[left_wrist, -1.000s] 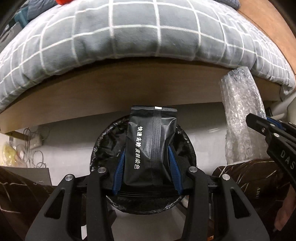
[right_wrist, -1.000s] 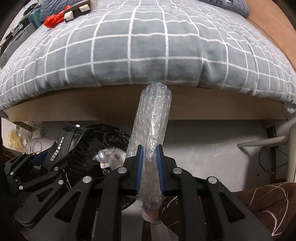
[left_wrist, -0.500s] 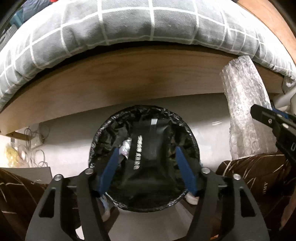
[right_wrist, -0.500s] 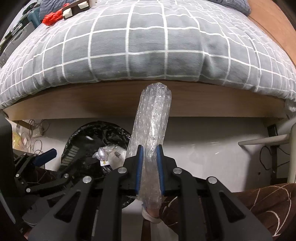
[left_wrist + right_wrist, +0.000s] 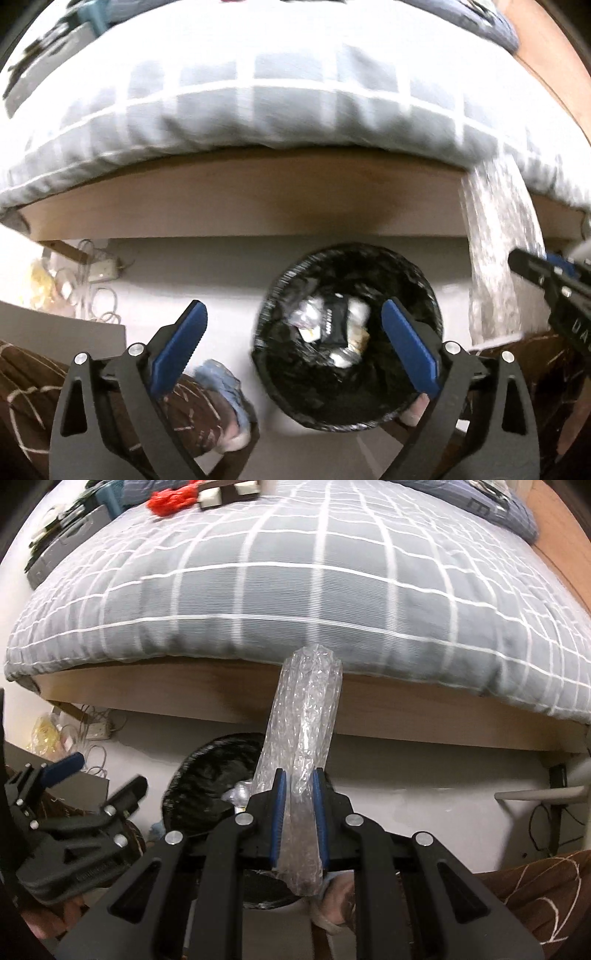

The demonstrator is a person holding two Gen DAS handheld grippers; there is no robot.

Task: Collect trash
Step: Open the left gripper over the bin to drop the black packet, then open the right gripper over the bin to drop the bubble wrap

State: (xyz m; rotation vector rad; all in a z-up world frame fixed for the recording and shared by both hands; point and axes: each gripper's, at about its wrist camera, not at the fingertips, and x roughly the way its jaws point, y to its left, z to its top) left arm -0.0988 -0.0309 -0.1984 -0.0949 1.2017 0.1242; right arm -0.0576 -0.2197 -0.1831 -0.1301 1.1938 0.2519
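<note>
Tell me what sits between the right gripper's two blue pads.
A roll of bubble wrap, pinched upright by the right gripper; the right wrist view shows it.

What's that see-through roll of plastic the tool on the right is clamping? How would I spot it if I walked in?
Start at the bed with the grey checked quilt, then drop to its wooden side board. In front of it stands the roll of bubble wrap, upright and pinched low down by the right gripper, just right of the black-lined bin. It is the only clear, bubbly thing; the bin's trash is crumpled and dark.
</note>
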